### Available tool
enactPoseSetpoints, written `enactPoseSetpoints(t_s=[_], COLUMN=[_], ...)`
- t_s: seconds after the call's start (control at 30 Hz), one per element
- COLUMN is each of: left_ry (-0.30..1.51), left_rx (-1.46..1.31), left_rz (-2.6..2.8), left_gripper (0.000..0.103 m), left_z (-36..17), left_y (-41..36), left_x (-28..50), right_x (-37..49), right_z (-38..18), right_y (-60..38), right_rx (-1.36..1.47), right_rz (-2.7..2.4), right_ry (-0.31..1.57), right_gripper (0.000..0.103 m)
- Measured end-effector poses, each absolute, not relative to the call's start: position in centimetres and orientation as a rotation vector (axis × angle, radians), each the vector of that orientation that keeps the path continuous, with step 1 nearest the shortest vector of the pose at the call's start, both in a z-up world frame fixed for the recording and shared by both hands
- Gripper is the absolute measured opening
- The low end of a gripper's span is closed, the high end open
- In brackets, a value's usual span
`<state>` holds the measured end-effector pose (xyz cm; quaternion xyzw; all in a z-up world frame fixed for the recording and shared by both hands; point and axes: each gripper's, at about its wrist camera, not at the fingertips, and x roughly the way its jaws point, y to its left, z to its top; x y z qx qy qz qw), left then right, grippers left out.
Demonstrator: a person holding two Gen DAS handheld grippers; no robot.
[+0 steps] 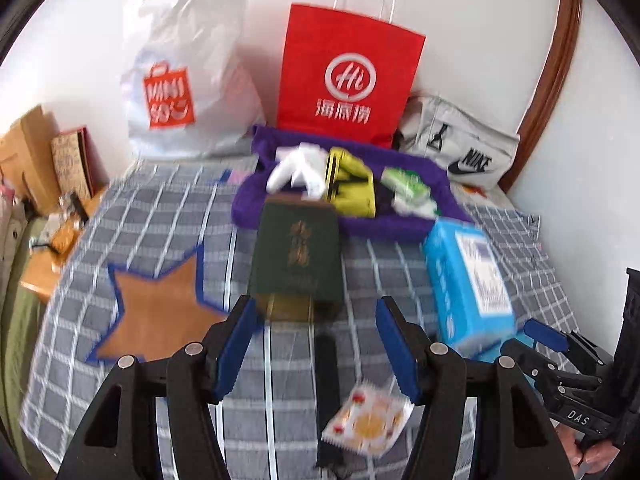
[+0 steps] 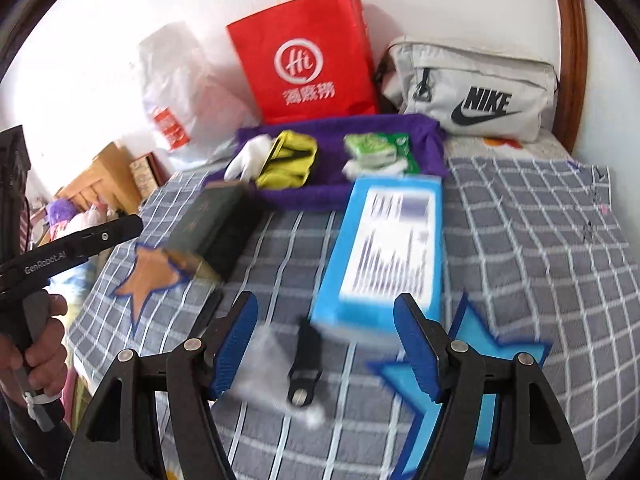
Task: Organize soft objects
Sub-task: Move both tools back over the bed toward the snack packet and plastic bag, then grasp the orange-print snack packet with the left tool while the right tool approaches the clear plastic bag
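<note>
Both grippers hang over the grey checked bedspread (image 1: pixel 520 240) with jaws parted and nothing in them: the left gripper (image 1: pixel 316 344) is just near of the dark green box (image 1: pixel 298 258), the right gripper (image 2: pixel 326 344) just near of the light blue carton (image 2: pixel 386 256). The soft stuff sits in the purple fabric tray (image 1: pixel 424 176) at the far side: a white cloth bundle (image 1: pixel 298 168) left, a yellow pouch (image 1: pixel 352 184) in the middle, green-and-white packets (image 1: pixel 408 188) right. A small red-and-orange printed sachet (image 1: pixel 366 420) lies between the left fingers, looking untouched, and the motion blur hides finer detail.
</note>
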<state>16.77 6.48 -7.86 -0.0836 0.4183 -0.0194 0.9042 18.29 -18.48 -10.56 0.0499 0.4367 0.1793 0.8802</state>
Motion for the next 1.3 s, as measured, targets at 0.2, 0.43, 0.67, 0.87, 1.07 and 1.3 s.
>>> enactPoseSetpoints(t_s=[0.2,0.43,0.67,0.87,1.07,1.3], left_ry=[0.927,0.972,0.991,1.011,1.001,1.01], left_rx=[-0.213,-0.277,-0.277,-0.254,-0.242,-0.16], left_rz=[-0.077,-0.049,-0.027,-0.068,-0.164,-0.245], left_gripper=[0.06,0.06,0.06,0.06,0.067,0.073], left_z=[-12.1,-14.8,-15.7,-16.2,-15.6,-15.9], left_y=[6.6,8.7,9.7,8.2,6.2,3.3], left_x=[14.1,13.3,14.3,15.8,14.9,14.3], right_x=[15.6,17.2,19.6,18.7,17.8,15.9], right_z=[-13.3,-15.8,-18.6,-18.8,-17.4,-15.6], right_y=[-17.7,-16.6,-14.1,-12.3,-14.9,-16.6], right_rx=[0.075,0.067,-0.003,-0.128,-0.023,-0.008], right_rz=[0.374,0.356,0.33,0.327,0.37,0.375], right_ry=[0.942,0.989,1.056,0.981,0.958,0.907], right_gripper=[0.061,0.049,0.039,0.021,0.021,0.021])
